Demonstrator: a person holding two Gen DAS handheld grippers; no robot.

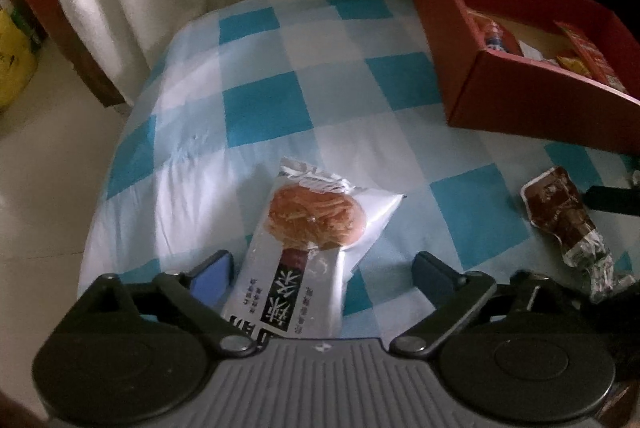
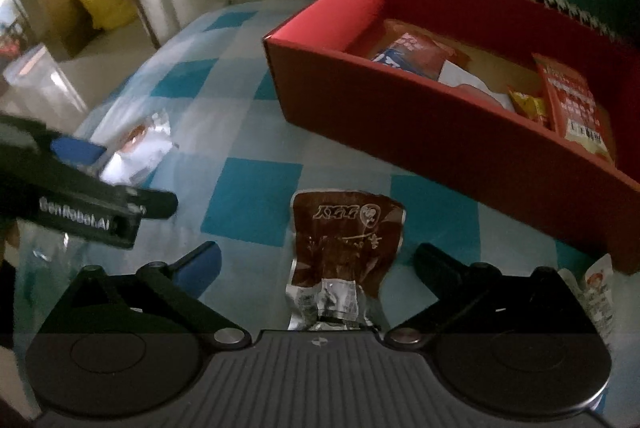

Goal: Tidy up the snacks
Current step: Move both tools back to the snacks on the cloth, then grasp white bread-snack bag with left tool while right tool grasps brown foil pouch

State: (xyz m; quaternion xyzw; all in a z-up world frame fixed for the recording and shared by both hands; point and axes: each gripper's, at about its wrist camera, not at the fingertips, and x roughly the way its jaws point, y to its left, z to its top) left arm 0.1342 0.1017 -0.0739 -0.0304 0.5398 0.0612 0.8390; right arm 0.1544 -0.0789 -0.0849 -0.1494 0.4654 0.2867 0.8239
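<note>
Landmark: red cardboard box [image 2: 432, 143], open-topped, resting on the blue-and-white checked cloth [image 1: 260, 107].
Box contents: several snack packets lie inside, among them a red packet [image 2: 576, 107] leaning at the right end and a small yellow one [image 2: 528, 105] beside it.
Left gripper [image 1: 322, 274]: jaws spread wide, pointing steeply down; its blue-padded fingers [image 1: 212, 278] stand either side of the silver packet without pressing it.
Silver snack packet [image 1: 316, 228]: flat on the cloth, well to the left of the box, showing an orange round snack and black lettering.
Right gripper [image 2: 316, 268]: jaws wide apart, nothing pinched between them.
Brown snack packet [image 2: 344, 244]: on the cloth just in front of the box's near wall, its crumpled silver end toward the camera, lying between the right fingers and clear of both.
White packet [image 2: 596, 292]: near the box's front right corner, partly hidden.
</note>
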